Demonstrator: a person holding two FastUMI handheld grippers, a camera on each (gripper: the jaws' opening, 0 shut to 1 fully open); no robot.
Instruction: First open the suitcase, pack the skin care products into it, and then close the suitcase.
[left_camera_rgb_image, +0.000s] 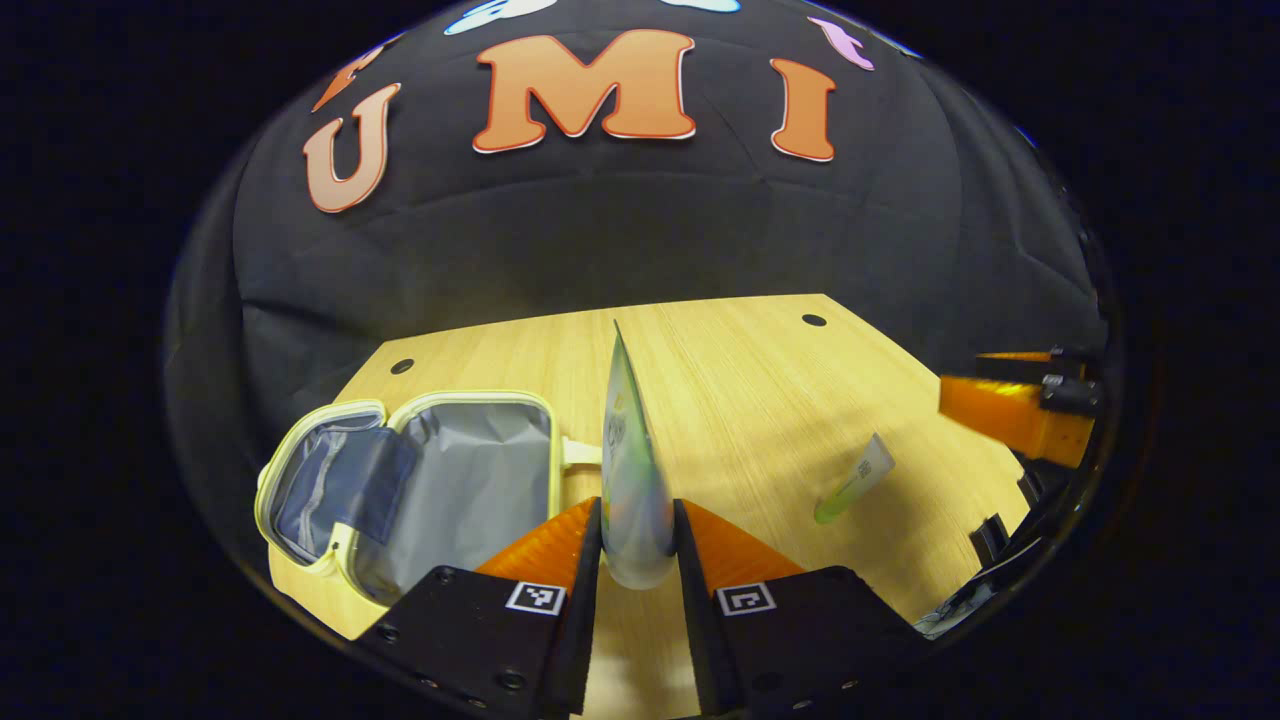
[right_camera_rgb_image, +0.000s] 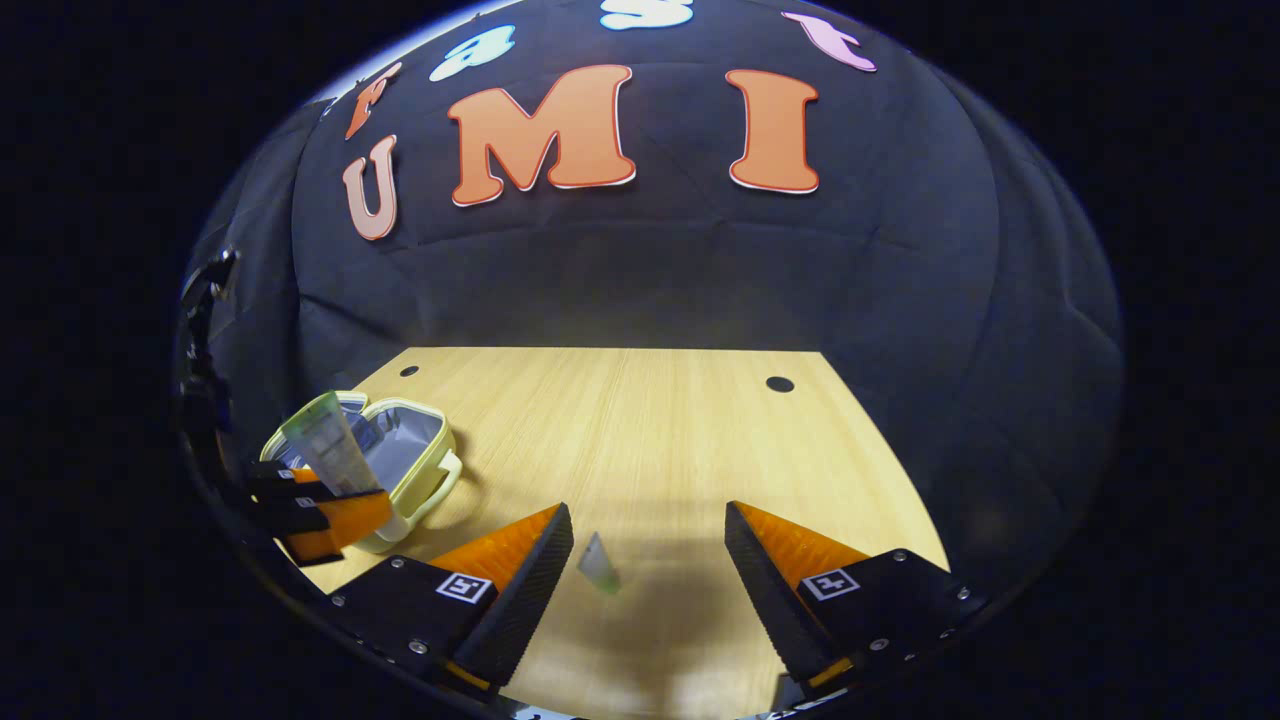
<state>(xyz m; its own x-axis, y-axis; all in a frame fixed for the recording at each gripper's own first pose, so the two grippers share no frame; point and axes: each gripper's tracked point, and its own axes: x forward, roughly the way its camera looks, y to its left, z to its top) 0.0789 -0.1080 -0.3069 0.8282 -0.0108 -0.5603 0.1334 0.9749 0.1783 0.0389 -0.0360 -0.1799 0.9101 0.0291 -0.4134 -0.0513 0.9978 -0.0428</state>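
A small pale-yellow suitcase (left_camera_rgb_image: 420, 480) lies open on the wooden table at the left, its grey lining showing. My left gripper (left_camera_rgb_image: 640, 545) is shut on a green-and-white tube (left_camera_rgb_image: 630, 470), held upright just right of the case. In the right gripper view that tube (right_camera_rgb_image: 330, 445) stands in the left gripper (right_camera_rgb_image: 325, 510) in front of the suitcase (right_camera_rgb_image: 415, 450). A second small green tube (left_camera_rgb_image: 855, 480) lies on the table to the right. My right gripper (right_camera_rgb_image: 650, 555) hangs open above this small tube (right_camera_rgb_image: 600, 565), which lies between its fingers but apart from them.
The wooden table (right_camera_rgb_image: 640, 430) has round holes near its far corners (right_camera_rgb_image: 779, 384). The black cloth wall stands close behind it. The right gripper (left_camera_rgb_image: 1010, 410) shows at the right edge of the left gripper view.
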